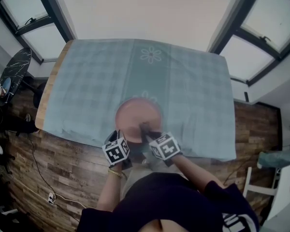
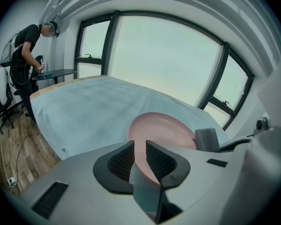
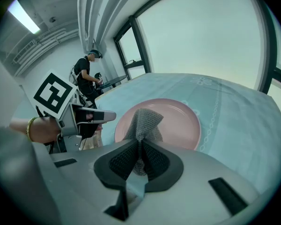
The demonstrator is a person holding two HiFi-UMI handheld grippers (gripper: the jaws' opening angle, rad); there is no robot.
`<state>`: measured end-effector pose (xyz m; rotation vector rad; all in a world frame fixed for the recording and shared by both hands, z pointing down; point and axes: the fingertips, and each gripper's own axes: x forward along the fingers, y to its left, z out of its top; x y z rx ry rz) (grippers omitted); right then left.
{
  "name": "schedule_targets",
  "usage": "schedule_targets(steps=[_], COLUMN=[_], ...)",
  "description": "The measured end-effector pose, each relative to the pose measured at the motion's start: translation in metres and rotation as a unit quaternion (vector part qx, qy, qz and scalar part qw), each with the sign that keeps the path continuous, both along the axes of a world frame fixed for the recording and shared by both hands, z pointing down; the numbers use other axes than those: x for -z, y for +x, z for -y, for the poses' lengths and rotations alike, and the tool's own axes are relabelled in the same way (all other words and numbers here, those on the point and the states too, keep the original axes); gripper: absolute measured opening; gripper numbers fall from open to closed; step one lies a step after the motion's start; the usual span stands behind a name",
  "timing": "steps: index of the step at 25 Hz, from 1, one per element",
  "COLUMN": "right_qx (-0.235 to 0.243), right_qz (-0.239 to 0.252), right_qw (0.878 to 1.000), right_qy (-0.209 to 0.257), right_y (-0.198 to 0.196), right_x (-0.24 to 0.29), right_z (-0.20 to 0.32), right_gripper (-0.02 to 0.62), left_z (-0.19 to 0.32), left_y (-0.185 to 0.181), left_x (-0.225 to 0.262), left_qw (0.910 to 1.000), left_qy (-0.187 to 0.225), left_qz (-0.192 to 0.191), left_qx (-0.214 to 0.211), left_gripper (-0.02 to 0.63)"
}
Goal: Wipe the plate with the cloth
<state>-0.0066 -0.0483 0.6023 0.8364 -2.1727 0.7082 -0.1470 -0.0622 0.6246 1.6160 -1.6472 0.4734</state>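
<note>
Pale blue-green checked fabric, a tablecloth (image 1: 87, 91), covers almost the whole table (image 1: 44, 98). Only a light wooden edge is left bare on the left side, and the near hem hangs a little over the dark wooden floor (image 1: 72, 173). In the background, well apart from the table, a person (image 3: 86, 78) in dark clothes stands at another, dark surface near the windows. On the tablecloth, in the middle of its near half, lies the pink plate (image 1: 135, 112), round and shallow, with its near rim close to the table's front edge. The left gripper (image 2: 139, 149) is at the near-left side of the plate. Its two dark ribbed jaws stand almost together, and the pink rim of the plate passes through the narrow space between them, so they are clamped on the rim. The right gripper (image 3: 140, 146) is just beside it, at the near-right side of the plate, and points over the pink surface. Its jaws are closed on the grey knitted cloth (image 3: 145, 121), which is pinched into a fold between the pads. The free part of the cloth rises in front of the jaws and spreads over the near part of the plate; whether it touches the plate I cannot tell.
</note>
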Motion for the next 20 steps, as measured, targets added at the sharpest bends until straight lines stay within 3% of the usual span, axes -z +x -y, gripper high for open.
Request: schedule_targets(steps=[7, 20], right_qx=[-0.01, 0.016], right_qz=[0.025, 0.046], right_qw=[1.0, 0.999], right_qy=[0.001, 0.02], right_y=[0.004, 0.037], right_x=[0.01, 0.036], right_z=[-0.021, -0.046], right_gripper=[0.032, 0.032], left_z=[-0.027, -0.066], left_y=[0.025, 0.073], left_x=[0.019, 0.048], left_qw=[0.9996, 0.999], left_qy=[0.015, 0.034], left_qz=[-0.008, -0.022], left_qx=[-0.022, -0.017], left_gripper=[0.052, 0.014])
